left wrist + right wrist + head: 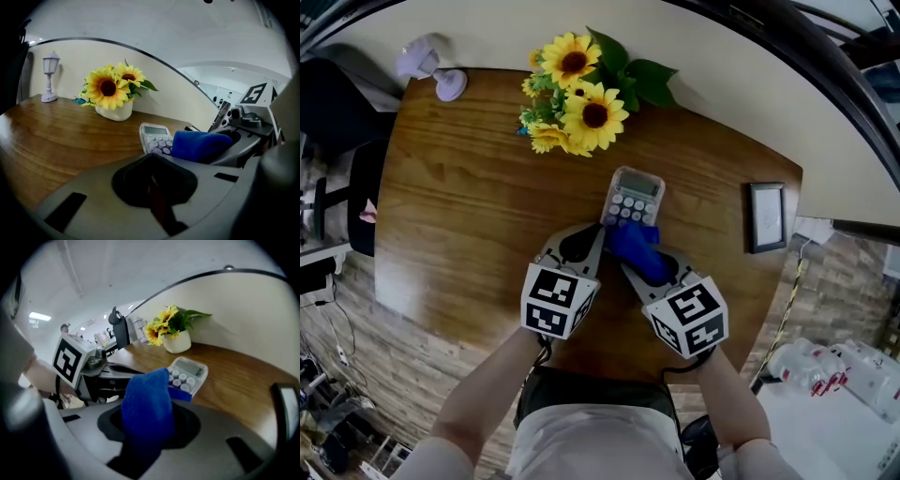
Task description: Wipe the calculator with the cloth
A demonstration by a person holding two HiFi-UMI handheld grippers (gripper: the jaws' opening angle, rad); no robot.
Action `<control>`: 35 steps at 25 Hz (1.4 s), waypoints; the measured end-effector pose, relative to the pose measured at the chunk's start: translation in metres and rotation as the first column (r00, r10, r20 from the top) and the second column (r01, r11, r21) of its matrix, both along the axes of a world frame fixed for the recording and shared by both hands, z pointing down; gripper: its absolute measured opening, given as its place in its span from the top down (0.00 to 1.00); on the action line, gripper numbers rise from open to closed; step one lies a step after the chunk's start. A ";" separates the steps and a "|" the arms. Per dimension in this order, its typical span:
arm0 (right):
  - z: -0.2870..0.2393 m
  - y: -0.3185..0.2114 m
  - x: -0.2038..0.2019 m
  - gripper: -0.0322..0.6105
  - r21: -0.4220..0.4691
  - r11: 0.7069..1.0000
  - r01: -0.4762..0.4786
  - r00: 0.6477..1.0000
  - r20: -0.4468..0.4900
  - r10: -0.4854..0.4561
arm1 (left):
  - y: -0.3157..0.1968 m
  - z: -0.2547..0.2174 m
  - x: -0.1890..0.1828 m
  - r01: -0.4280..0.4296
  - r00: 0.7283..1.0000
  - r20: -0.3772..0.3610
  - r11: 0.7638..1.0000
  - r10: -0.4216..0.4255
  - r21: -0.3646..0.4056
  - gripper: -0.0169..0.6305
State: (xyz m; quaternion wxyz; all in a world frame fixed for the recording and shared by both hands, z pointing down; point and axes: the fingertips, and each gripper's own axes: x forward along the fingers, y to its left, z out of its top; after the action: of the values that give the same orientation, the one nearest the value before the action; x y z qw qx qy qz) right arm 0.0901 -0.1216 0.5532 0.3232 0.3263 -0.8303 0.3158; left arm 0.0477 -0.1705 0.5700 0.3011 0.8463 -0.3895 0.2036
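A grey calculator (633,197) lies mid-table (469,206). The right gripper (639,267) clamps a blue cloth (636,251), which rests on the calculator's 6 o'clock end. At the cloth's 9 o'clock sits the left gripper (592,242), jaws closed together and empty. Sunflowers (577,94) stand at the calculator's 11 o'clock.

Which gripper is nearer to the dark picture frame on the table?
Right. The right gripper, holding the cloth, is left of the picture frame; the left gripper is farther left, beyond it.
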 end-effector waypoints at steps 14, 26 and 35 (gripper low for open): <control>-0.036 -0.123 0.065 0.73 0.258 0.920 -0.295 0.950 -0.028 0.312 | 0.001 0.000 0.001 -0.004 1.000 -0.002 1.000 0.004 -0.003 0.97; -0.002 -0.082 -0.005 0.72 0.213 0.971 -0.108 0.987 -0.098 0.131 | 0.000 0.001 0.002 -0.019 1.000 -0.013 1.000 0.018 -0.019 0.97; 0.001 -0.011 -0.018 0.73 -0.007 0.999 -0.036 0.999 -0.002 0.036 | 0.002 0.002 0.001 -0.049 0.999 -0.014 0.999 0.049 -0.017 0.97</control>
State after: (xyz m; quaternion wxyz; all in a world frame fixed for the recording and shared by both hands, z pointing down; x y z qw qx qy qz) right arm 0.0722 -0.1324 0.5545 0.3195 0.3402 -0.8228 0.3243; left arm 0.0490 -0.1689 0.5725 0.3063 0.8543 -0.3646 0.2085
